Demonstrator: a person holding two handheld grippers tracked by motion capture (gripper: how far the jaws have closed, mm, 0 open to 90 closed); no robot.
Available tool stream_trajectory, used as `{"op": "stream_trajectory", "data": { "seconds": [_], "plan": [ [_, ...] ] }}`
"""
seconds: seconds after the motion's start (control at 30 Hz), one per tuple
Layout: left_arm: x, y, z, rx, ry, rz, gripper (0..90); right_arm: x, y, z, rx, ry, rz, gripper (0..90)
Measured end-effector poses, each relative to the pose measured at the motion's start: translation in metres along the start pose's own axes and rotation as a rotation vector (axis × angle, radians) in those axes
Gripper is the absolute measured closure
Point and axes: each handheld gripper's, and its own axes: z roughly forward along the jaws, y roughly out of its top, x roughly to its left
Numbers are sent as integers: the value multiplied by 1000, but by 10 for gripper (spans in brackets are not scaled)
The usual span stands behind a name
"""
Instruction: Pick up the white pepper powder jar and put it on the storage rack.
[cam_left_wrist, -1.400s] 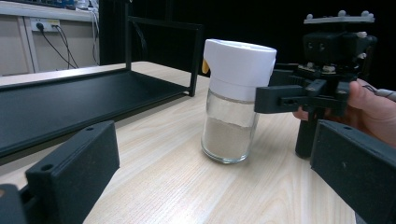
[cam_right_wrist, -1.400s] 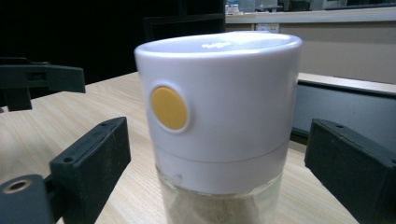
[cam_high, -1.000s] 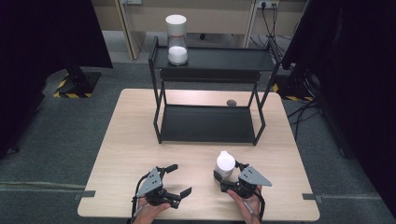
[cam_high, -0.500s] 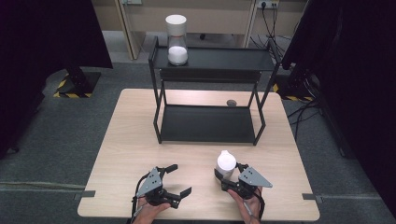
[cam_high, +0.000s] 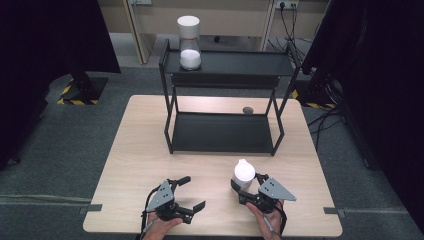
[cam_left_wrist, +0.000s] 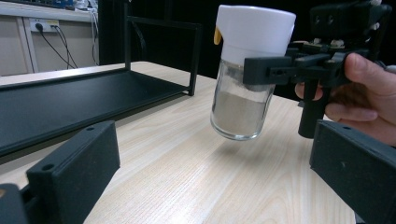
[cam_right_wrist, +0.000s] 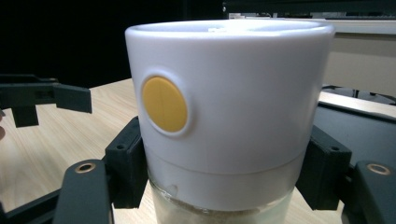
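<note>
A glass jar (cam_high: 244, 172) with a white lid and a round yellow button holds pale powder. My right gripper (cam_high: 246, 182) is shut on it just under the lid, near the table's front right. In the left gripper view the jar (cam_left_wrist: 240, 107) hangs slightly tilted, its base a little off the wood, held by the right gripper (cam_left_wrist: 250, 70) and a hand. In the right gripper view the lid (cam_right_wrist: 224, 116) sits between the two black pads (cam_right_wrist: 126, 163). My left gripper (cam_high: 194, 192) rests at the front left, open, with nothing between its jaws.
A black two-level metal rack (cam_high: 222, 132) stands across the middle of the wooden table (cam_high: 140, 150). A second white-lidded jar (cam_high: 189, 42) stands on its top shelf at the left. A small dark object (cam_high: 247, 110) lies on the table behind the rack.
</note>
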Motion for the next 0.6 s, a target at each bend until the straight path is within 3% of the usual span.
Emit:
{"op": "stream_trajectory", "data": {
  "seconds": [0.6],
  "plan": [
    [-1, 1, 0, 4, -1, 10, 9, -6, 36, 3, -16, 21, 8, 308]
  ]
}}
